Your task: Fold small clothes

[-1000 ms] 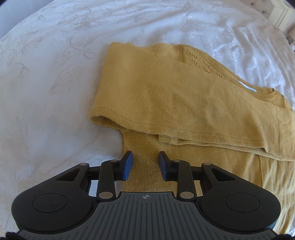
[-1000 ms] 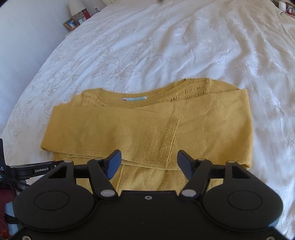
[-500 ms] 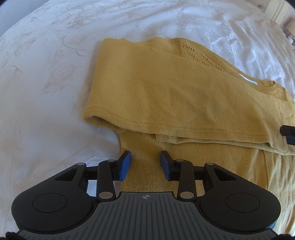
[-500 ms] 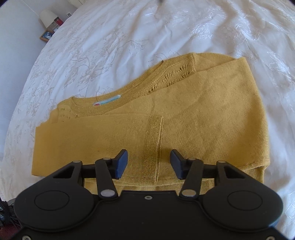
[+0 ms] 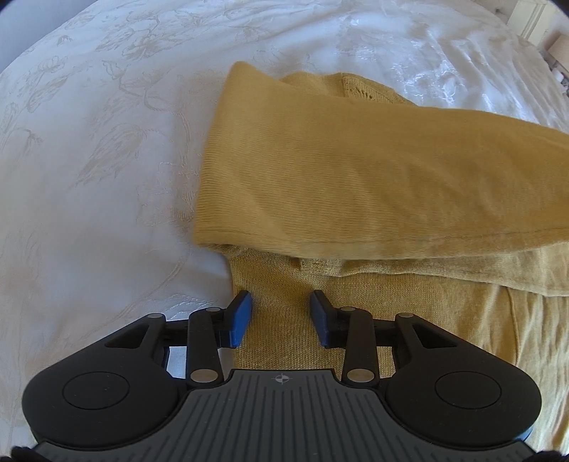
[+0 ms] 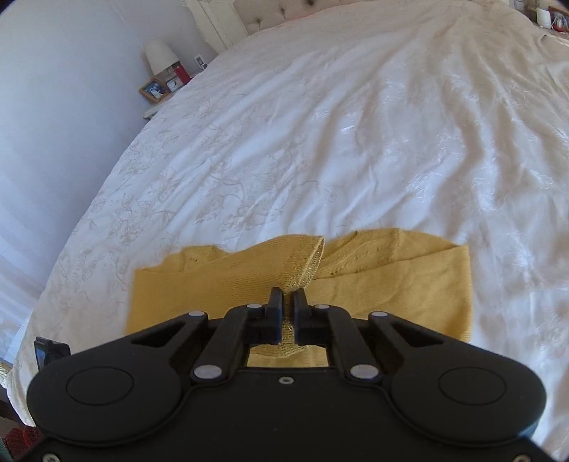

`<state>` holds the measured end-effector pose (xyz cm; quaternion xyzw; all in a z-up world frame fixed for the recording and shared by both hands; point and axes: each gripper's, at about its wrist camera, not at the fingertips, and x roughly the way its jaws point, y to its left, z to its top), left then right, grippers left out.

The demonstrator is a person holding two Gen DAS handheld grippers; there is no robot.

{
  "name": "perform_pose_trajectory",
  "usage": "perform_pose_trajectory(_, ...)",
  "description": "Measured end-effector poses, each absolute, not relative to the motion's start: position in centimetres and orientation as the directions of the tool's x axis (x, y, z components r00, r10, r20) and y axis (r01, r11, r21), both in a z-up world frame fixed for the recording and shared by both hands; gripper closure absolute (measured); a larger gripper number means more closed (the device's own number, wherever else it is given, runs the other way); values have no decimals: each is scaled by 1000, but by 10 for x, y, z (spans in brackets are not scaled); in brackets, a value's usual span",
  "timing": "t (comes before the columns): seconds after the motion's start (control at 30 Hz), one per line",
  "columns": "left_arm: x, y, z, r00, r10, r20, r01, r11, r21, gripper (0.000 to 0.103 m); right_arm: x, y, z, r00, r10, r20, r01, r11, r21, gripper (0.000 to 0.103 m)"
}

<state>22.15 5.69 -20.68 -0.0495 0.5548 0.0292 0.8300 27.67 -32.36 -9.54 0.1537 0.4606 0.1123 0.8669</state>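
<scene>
A mustard-yellow knit sweater [image 5: 355, 184] lies on the white bedspread [image 5: 89, 160], its sleeves folded across the body. My left gripper [image 5: 281, 314] is open and empty, hovering over the sweater's lower left body just below the folded sleeve. My right gripper [image 6: 288, 302] is shut on the ribbed cuff [image 6: 306, 263] of the sleeve and holds it lifted above the rest of the sweater [image 6: 391, 277]. The cuff stands up between the fingers.
The white embroidered bedspread [image 6: 338, 142] stretches far ahead and to both sides. A nightstand with a lamp [image 6: 158, 57] and picture frames [image 6: 154, 90] stands by the wall at the bed's far left. The headboard [image 6: 277, 9] is at the back.
My right gripper closed on the sleeve cuff and lifted it. The sleeve now rises to the right in the left wrist view. My left gripper moved slightly closer, still open.
</scene>
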Motion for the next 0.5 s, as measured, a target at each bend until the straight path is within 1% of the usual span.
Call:
perform_pose_trajectory(0.1,221,56,-207,384,-4,-923,-97,994,-45,67,288,-336,-121,515,233,-825,7,961,276,91)
perform_pose_trajectory(0.2,221,55,-205,380,-4,-925,-77,996,-37,67,297,-342,-151,458,183,-870,28,975,220,91)
perform_pose_trajectory(0.33,217,49,-191,397,5,-918,-40,999,-11,68,297,-341,-168,428,162,-889,26,981,191,90)
perform_pose_trajectory(0.37,215,47,-187,410,7,-912,-28,1000,-5,68,297,-340,-170,428,155,-891,24,983,183,89)
perform_pose_trajectory(0.4,213,44,-180,431,8,-902,-11,1000,4,67,295,-339,-171,428,145,-892,27,985,173,85)
perform_pose_trajectory(0.5,212,38,-166,483,-1,-876,30,999,15,67,294,-340,-177,422,107,-900,54,988,143,82)
